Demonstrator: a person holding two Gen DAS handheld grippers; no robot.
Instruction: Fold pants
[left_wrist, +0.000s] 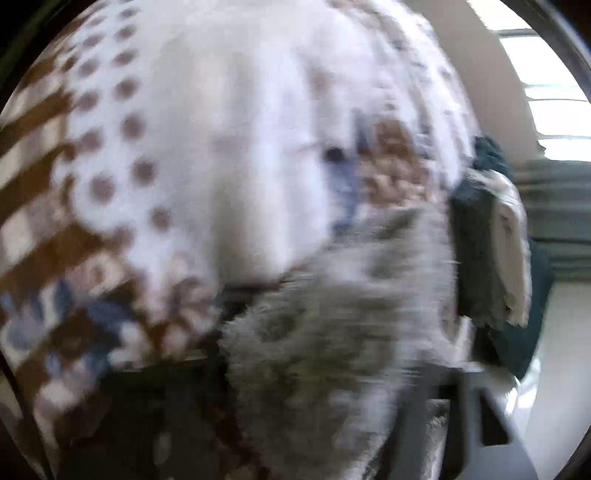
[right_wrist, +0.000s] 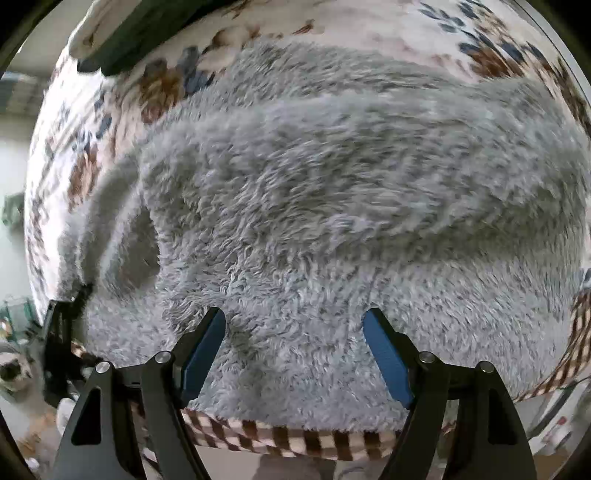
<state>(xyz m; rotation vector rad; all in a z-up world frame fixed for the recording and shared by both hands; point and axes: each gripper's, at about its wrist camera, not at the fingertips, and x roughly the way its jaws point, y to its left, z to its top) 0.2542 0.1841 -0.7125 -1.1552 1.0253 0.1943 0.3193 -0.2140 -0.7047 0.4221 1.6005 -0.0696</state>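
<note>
Fluffy grey pants (right_wrist: 332, 192) lie spread over a bed with a white, brown and blue patterned cover (right_wrist: 92, 155). My right gripper (right_wrist: 293, 325) is open just above the near edge of the pants, its blue pads (right_wrist: 388, 354) wide apart and empty. At the left of the right wrist view, my left gripper (right_wrist: 79, 295) holds the end of the pants lifted in a fold. The left wrist view is blurred; grey fleece (left_wrist: 332, 332) fills its lower middle, right over the fingers, which are mostly hidden.
A dark green and white folded item (left_wrist: 487, 251) lies at the bed's far side, also in the right wrist view (right_wrist: 133, 33). The cover's checked brown border (right_wrist: 295, 439) hangs at the near bed edge. Floor and clutter (right_wrist: 18, 369) show at left.
</note>
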